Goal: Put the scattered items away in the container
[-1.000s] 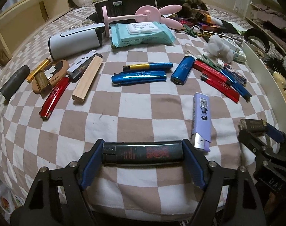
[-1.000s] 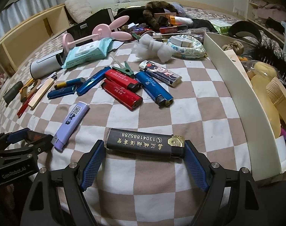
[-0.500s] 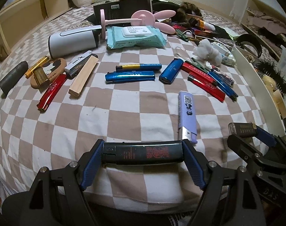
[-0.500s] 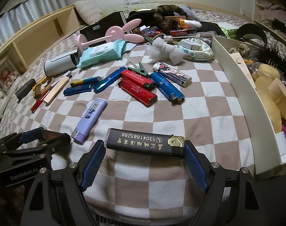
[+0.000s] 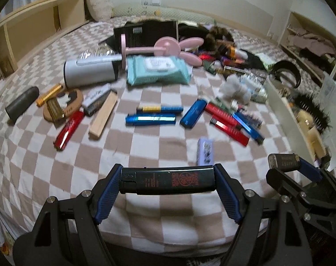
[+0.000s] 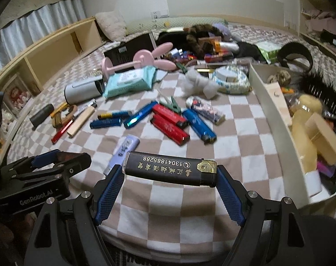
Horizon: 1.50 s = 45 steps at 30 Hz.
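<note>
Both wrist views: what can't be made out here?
- Left wrist view: the lilac lighter has its near end hidden behind the black lighter in the left gripper.
- Left wrist view: the blue lighters are motion-blurred, print unreadable.
- Right wrist view: the white container is cut off by the right edge, so its full contents are unseen.

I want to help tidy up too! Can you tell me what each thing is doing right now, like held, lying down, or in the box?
Left tool: shut on the red-print lighter.
Right tool: shut on the gold-print lighter.
Purple lighter: lying flat on the bed.
Red lighters: lying side by side.
Wipes pack: lid closed.
Box: open, already partly filled.
Comb: inside the box.
</note>
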Tool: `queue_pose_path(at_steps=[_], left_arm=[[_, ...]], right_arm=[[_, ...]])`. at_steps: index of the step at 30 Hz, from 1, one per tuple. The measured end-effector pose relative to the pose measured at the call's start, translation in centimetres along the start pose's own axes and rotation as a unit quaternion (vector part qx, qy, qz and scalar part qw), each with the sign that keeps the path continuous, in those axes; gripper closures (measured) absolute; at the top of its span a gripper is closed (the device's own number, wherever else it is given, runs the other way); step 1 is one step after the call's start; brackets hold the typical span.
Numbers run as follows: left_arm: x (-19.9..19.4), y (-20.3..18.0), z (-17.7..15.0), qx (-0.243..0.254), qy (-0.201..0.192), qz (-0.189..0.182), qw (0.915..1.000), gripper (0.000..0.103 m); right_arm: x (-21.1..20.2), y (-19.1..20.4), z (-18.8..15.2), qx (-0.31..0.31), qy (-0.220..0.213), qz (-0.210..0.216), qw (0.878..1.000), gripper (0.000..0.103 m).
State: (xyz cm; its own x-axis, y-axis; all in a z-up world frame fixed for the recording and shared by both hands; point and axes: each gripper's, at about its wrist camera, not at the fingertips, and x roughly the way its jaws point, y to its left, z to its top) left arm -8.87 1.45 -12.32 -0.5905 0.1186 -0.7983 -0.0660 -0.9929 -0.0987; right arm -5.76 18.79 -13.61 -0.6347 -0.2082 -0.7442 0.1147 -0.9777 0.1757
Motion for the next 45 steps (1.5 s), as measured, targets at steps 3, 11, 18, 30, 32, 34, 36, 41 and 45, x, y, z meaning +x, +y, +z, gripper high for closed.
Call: queue_pose_path(at_steps=[3, 11, 18, 30, 32, 34, 36, 41, 45], left_arm=[[-0.8, -0.5, 1.0, 0.001, -0.014, -0.007, 0.9999, 0.022], [-2.4, -2.5, 3.3, 0.013, -0.045, -0.025, 0.9986, 0.022], [-3.7, -4.3, 5.0, 0.024, -0.068, -0.039, 0.9967, 0.022], [-4.6, -7.6, 6.7, 0.046, -0.086, -0.062, 0.9933, 0.022], [-4.6, -8.3, 6.9, 0.049, -0.087, -0.068, 0.9927, 0.022], [-4.7, -9.0, 7.0, 0.054, -0.088, -0.073, 0.9920, 0.022], [-4.7, -9.9, 7.1, 0.061, -0.088, -0.078, 0.9912, 0.022], [-4.7, -12.2, 7.4, 0.077, -0.089, -0.090, 0.9889, 0.022], [-4.7, -13.9, 7.4, 0.090, -0.088, -0.099, 0.9871, 0.022]], right_arm=[[-0.9, -0.2, 1.0, -0.001, -0.015, -0.001, 1.000, 0.020], [-3.1, -1.6, 3.3, 0.001, -0.051, -0.013, 0.999, 0.020], [-4.5, -3.0, 4.5, 0.005, -0.070, -0.026, 0.997, 0.020], [-7.0, -5.9, 5.6, 0.020, -0.093, -0.049, 0.994, 0.020], [-7.4, -6.7, 5.6, 0.024, -0.096, -0.055, 0.994, 0.020], [-7.8, -7.4, 5.7, 0.029, -0.098, -0.060, 0.993, 0.020], [-8.2, -8.2, 5.7, 0.035, -0.101, -0.066, 0.992, 0.020], [-9.2, -10.5, 5.5, 0.052, -0.107, -0.080, 0.990, 0.020], [-9.9, -12.4, 5.2, 0.062, -0.109, -0.092, 0.988, 0.020]])
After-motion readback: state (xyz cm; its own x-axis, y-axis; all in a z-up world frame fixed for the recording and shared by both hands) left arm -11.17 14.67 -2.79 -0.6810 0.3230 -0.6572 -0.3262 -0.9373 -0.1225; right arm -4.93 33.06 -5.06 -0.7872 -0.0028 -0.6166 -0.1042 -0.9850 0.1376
